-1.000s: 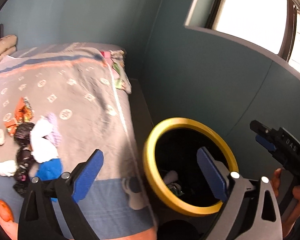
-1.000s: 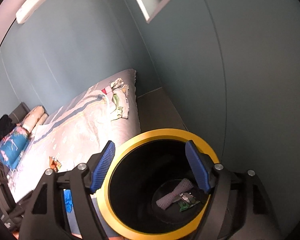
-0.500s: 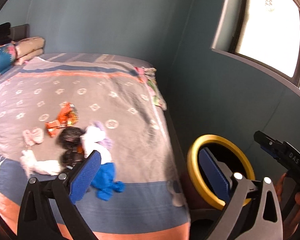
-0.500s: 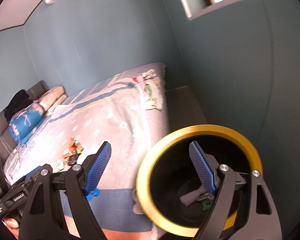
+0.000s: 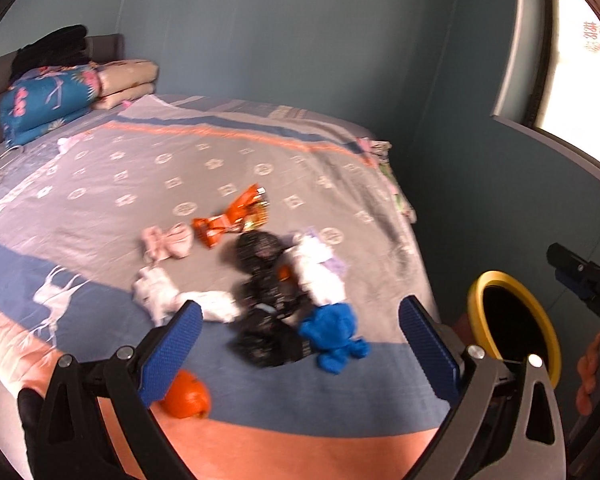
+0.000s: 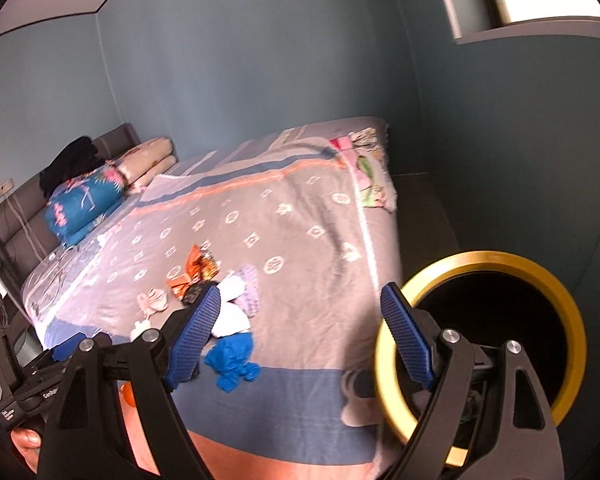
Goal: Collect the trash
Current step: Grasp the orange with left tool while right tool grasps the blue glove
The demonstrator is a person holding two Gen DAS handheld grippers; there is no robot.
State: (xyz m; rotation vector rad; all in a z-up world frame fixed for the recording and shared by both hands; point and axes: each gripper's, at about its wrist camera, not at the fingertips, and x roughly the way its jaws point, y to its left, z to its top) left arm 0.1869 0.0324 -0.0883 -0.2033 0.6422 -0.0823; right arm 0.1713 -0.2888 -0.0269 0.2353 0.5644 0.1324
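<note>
Both tongs, left tongs [image 5: 300,344] and right tongs [image 6: 298,338], gape empty; writing blurred beyond reading

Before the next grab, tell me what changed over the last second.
Both tongs swung away from the yellow-rimmed bin toward the bed: the left tongs now face the litter pile, and the right tongs look across the blanket with the bin off to the right. Nothing was taken or let go; both are empty and open. The litter on the bed has not moved.
</note>
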